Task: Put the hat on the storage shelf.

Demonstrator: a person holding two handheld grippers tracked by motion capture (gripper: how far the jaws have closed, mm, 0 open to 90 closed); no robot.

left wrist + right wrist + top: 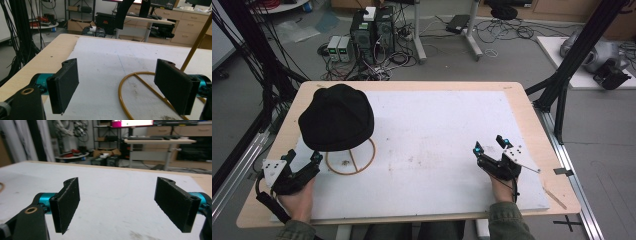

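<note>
Black hat point(336, 117) on wire stand point(351, 162)

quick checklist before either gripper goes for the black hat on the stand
1. Black knitted hat seated on the yellow wire stand: ok.
2. Left gripper jaws open, nothing between the pads: ok.
3. Right gripper jaws open and empty: ok.
4. Left gripper close to the stand's ring base: ok, just beside it.
5. White mat between right gripper and hat free of obstacles: ok.
6. Stand fixed to the mat or loose: cannot tell.
</note>
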